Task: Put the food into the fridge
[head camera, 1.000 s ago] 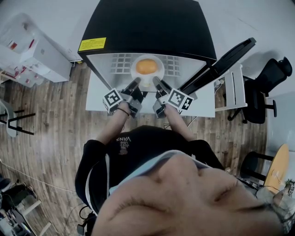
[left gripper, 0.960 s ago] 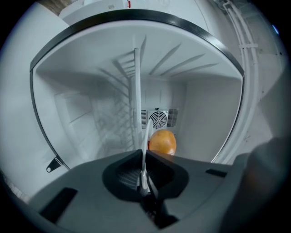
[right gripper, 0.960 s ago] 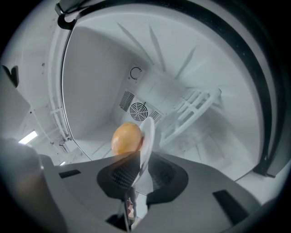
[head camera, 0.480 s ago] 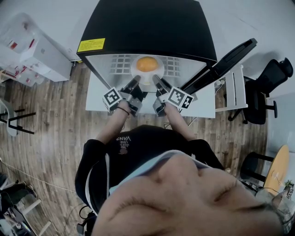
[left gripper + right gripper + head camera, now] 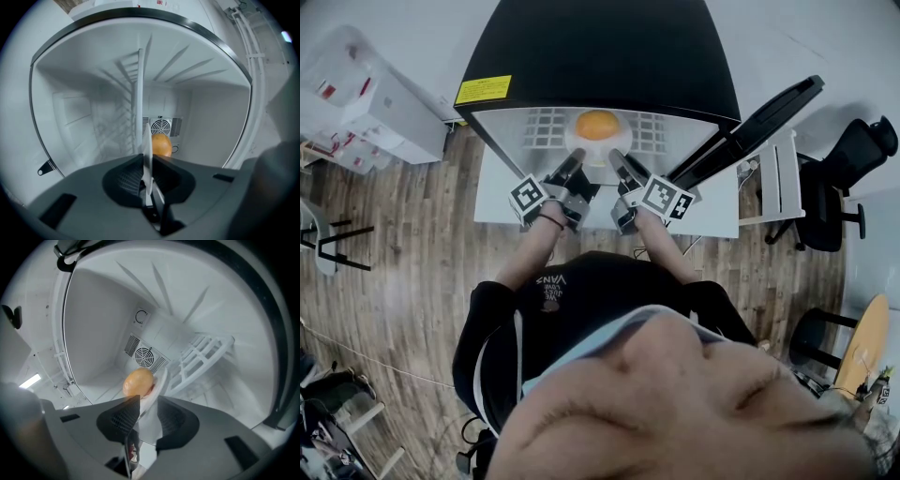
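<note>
A round orange food (image 5: 597,124) lies on a white plate (image 5: 598,159) inside the open fridge (image 5: 600,56). My left gripper (image 5: 573,165) is at the plate's near left rim and my right gripper (image 5: 618,163) at its near right rim. In the left gripper view the plate (image 5: 146,154) stands edge-on between the jaws of the left gripper (image 5: 147,174), which is shut on it, and the food (image 5: 161,144) shows beyond. The right gripper (image 5: 143,416) has just been opening its jaws. The plate's rim (image 5: 157,394) is still between them with gaps beside it, below the food (image 5: 138,382).
The fridge's white interior has a wire shelf (image 5: 542,127) and a fan grille (image 5: 161,125) on the back wall. Its black door (image 5: 750,120) hangs open at the right. A black office chair (image 5: 839,187) stands further right, and white boxes (image 5: 370,108) at the left.
The plate with the food has slid a little deeper into the fridge, and both grippers have followed it slightly forward.
</note>
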`<control>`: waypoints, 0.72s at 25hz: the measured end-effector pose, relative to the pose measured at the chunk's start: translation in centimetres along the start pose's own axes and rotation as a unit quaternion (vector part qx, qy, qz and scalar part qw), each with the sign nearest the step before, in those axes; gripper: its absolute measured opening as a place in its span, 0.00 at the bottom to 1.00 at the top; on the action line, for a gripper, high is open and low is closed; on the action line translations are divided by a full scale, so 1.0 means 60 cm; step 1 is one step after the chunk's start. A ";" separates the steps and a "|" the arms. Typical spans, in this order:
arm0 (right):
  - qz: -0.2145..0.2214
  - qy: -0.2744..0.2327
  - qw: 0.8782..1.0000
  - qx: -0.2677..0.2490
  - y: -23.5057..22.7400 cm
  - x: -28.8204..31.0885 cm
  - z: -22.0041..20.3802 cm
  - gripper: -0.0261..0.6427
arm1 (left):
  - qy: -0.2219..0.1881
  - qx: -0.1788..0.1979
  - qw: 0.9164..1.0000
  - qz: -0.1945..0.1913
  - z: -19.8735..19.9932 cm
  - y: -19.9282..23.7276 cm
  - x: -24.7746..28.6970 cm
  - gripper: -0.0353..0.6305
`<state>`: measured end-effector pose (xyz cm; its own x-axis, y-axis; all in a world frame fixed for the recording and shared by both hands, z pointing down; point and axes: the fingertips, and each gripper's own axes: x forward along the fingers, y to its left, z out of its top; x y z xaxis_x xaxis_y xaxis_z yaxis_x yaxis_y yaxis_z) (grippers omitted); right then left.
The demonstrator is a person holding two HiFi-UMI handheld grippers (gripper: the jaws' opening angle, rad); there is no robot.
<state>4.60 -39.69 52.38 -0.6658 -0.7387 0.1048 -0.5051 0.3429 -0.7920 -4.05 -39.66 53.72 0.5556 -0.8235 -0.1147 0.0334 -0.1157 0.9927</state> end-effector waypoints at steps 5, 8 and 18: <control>-0.002 -0.005 1.000 -0.007 -0.003 -0.008 0.005 0.20 | -0.009 -0.010 1.000 0.010 0.005 0.008 0.000 0.09; -0.002 -0.006 1.000 -0.013 -0.002 -0.013 0.004 0.20 | -0.011 -0.009 1.000 0.008 0.005 0.008 0.001 0.10; -0.007 -0.007 0.999 -0.048 -0.001 -0.021 0.001 0.20 | -0.013 -0.008 1.000 -0.013 0.013 -0.002 0.003 0.12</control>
<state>5.49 -38.84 52.27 -0.6506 -0.7518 0.1074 -0.5653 0.3850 -0.7295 -4.57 -40.23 53.54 0.5327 -0.8344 -0.1418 0.0620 -0.1287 0.9897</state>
